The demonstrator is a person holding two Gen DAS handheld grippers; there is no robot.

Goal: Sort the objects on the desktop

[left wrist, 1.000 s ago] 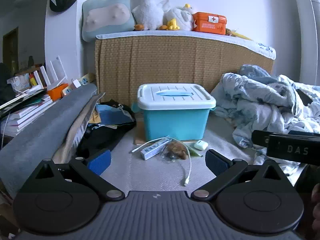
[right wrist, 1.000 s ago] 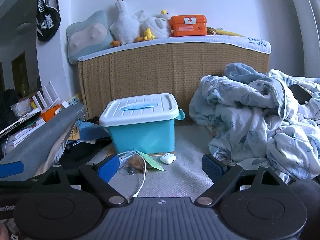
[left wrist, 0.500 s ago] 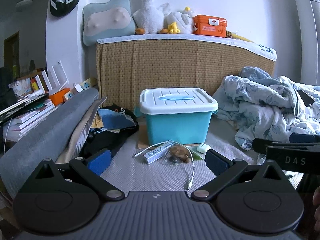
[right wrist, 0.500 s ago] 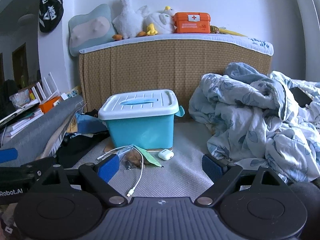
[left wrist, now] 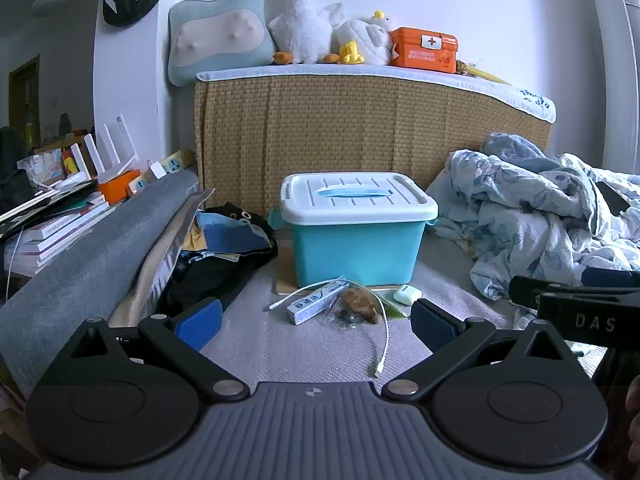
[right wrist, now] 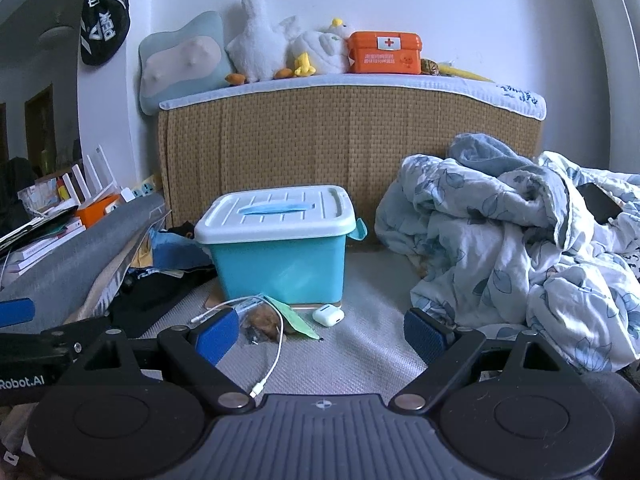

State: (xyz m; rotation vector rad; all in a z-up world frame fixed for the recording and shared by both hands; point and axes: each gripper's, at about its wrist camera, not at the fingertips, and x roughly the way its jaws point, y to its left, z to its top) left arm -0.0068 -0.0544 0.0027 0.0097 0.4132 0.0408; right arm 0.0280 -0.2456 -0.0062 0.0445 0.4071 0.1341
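Two grippers sit low in their frames, both with jaws spread wide and nothing between the blue pads; the left gripper (left wrist: 316, 322) fills the bottom of the left wrist view, the right gripper (right wrist: 318, 330) the bottom of the right wrist view. At the centre of each frame stands a teal storage box (left wrist: 354, 252) with its white lid (left wrist: 356, 198) closed; just below it on the grey mat (left wrist: 288, 348) lies a small cluster: a white and blue carton (left wrist: 316, 304), a clear bag with something brown inside (left wrist: 358, 306), a green card (right wrist: 294, 316), a white earbud case (right wrist: 328, 315) at the right end, and a white cable (left wrist: 382, 334) that loops over the bag and trails toward the lower centre. A rumpled floral quilt (right wrist: 520, 260) fills the right side; a woven headboard (left wrist: 360, 136) spans the upper middle, with plush toys and an orange first-aid case (left wrist: 424, 48) on top.
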